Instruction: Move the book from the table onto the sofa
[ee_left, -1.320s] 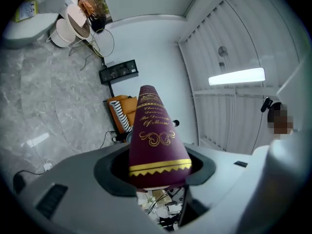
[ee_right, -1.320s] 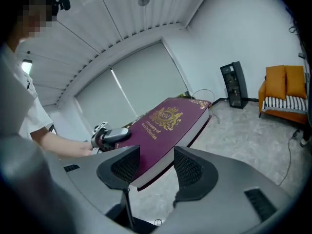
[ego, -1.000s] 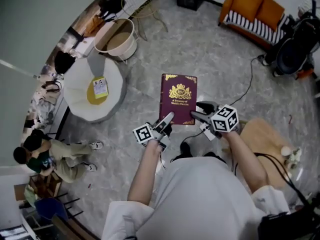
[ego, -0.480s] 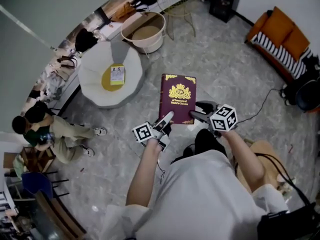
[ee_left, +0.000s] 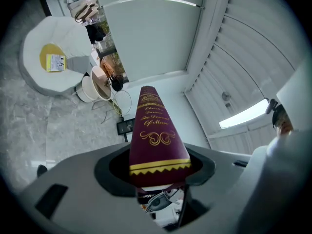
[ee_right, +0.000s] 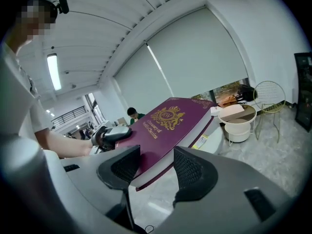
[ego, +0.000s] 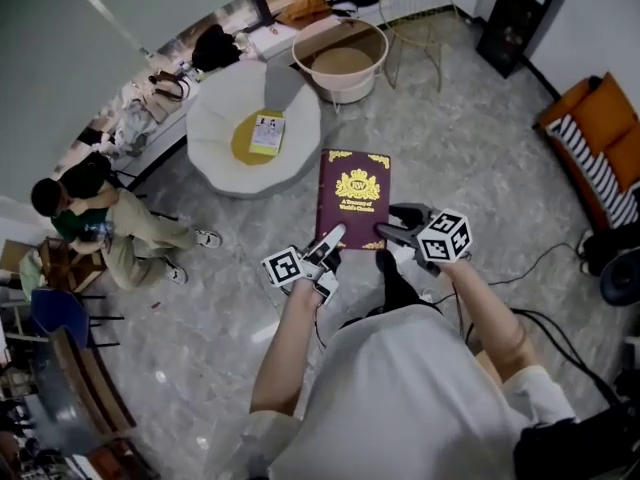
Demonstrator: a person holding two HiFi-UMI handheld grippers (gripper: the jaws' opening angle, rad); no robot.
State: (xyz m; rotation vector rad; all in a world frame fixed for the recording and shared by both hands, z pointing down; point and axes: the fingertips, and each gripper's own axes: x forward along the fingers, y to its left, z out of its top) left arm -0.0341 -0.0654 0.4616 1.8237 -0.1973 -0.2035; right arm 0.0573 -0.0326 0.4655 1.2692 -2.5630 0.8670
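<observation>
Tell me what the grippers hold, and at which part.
Both hold the maroon book: the left gripper at the near end of its spine, the right gripper at its near page-side corner.

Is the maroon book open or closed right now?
Closed: the book shows its whole front cover facing up, with the pages shut flat beneath it.

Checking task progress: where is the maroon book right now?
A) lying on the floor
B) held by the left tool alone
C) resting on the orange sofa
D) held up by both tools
D: the left tool and right tool each clamp a near corner of the book above the floor.
</observation>
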